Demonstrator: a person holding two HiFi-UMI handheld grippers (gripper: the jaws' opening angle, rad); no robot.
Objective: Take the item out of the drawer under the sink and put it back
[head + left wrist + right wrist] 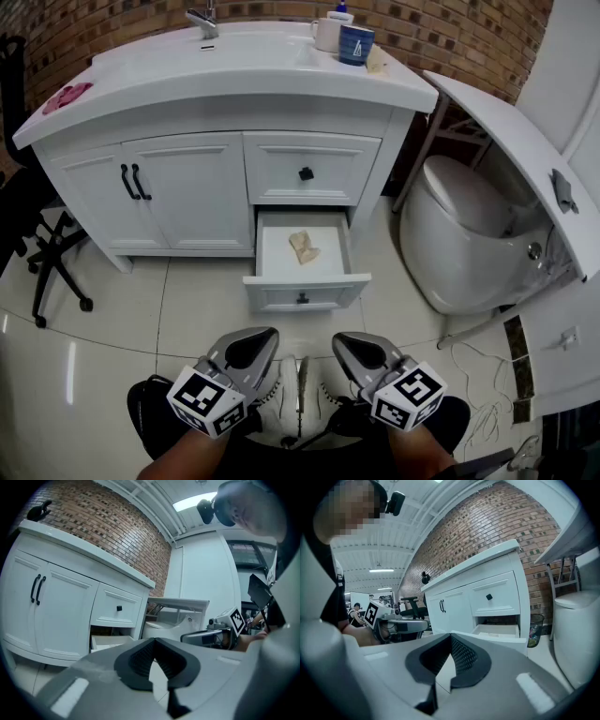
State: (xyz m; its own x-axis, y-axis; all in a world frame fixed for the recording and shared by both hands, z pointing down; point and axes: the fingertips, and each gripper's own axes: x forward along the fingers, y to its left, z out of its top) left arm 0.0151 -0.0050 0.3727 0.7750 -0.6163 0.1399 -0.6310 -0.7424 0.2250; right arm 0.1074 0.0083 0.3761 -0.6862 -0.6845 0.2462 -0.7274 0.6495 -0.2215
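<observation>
The lower drawer (pixel 302 296) under the sink stands pulled out. A crumpled beige item (pixel 304 247) lies on its white floor. My left gripper (pixel 263 336) and right gripper (pixel 344 340) hover side by side low over the tiled floor, well short of the drawer, both shut and empty. In the left gripper view the shut tips (pixel 154 640) point toward the cabinet, with the open drawer (pixel 108 642) beyond them. From the right gripper view, the shut tips (pixel 451 635) face the same drawer (pixel 498 632). The item is hidden in both gripper views.
The upper drawer (pixel 307 169) and the double cabinet doors (pixel 150 192) are shut. A toilet (pixel 464 225) stands right of the vanity, an office chair (pixel 42 239) to its left. Cups (pixel 355 42) sit on the counter. Cable (pixel 472 367) lies on the floor at right.
</observation>
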